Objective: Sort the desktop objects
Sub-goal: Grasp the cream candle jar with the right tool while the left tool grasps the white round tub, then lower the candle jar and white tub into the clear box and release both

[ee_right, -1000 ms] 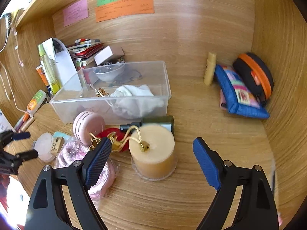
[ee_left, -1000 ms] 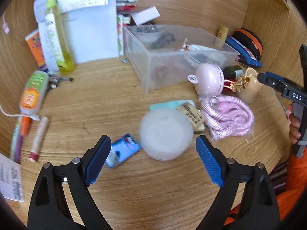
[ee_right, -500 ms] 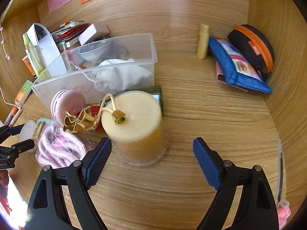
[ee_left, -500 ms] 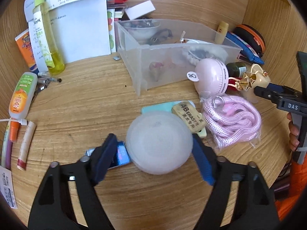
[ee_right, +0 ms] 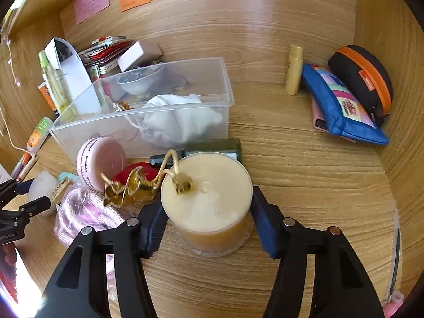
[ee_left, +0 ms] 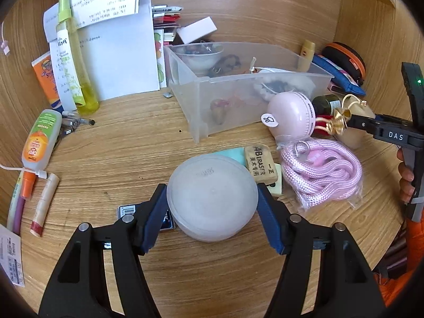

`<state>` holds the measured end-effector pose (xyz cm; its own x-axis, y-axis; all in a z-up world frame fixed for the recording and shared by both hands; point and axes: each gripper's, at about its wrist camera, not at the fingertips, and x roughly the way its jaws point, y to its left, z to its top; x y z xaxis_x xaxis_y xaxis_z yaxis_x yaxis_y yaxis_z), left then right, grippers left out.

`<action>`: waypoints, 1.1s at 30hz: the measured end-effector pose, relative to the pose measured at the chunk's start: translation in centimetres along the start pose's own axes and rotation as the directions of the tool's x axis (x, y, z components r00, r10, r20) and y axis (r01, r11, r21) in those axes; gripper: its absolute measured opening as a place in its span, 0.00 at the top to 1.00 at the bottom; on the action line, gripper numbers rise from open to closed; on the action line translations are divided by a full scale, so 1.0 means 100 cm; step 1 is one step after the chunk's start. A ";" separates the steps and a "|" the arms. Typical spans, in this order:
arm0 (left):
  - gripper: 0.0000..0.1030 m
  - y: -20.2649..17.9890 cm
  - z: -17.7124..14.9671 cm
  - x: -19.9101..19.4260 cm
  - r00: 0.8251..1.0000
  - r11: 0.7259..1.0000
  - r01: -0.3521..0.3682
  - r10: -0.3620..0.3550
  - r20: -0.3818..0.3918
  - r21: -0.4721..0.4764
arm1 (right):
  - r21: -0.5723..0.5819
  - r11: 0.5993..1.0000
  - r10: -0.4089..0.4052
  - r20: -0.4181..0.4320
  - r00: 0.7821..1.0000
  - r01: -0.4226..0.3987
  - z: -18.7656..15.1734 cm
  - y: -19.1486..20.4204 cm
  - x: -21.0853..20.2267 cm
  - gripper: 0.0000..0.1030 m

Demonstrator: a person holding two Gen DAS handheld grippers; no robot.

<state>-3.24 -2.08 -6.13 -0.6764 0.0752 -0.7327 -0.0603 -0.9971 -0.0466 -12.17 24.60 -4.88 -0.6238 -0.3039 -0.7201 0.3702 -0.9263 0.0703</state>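
The contents of the clear bin are only partly made out: a white bowl at its far end, a white cloth bag, and a reddish lump blurred behind the frosted wall. What the bowl holds cannot be told. A small blue packet is largely hidden under the left gripper's finger, and a teal pad is mostly covered by the white jar. A dark bottle lies half hidden behind the candle. The papers at the left edge of the left wrist view are cut off.

Two grippers are seen. The left gripper is closing, its blue pads set against both sides of the white jar, which stands on the desk in front of the bin. The right gripper is closing too, the candle between its pads and seemingly touched on both sides; the candle stands on the desk just beside a gold charm whose cord lies on its top.

One eraser, one pink rope in a clear bag, one pink round case, two pouches at the back right and three wall notes are counted.
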 end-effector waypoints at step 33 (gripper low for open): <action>0.37 0.002 0.107 -0.036 0.978 0.995 0.061 -0.043 0.204 -0.081 | -0.028 0.993 0.114 0.200 0.973 -0.111 0.067 0.003 -0.050 0.47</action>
<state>-8.65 -2.46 3.75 -0.8088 0.1191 -0.5759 -0.0418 -0.9884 -0.1457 -13.55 24.37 3.42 -0.7022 -0.4462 -0.5548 0.4563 -0.8802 0.1305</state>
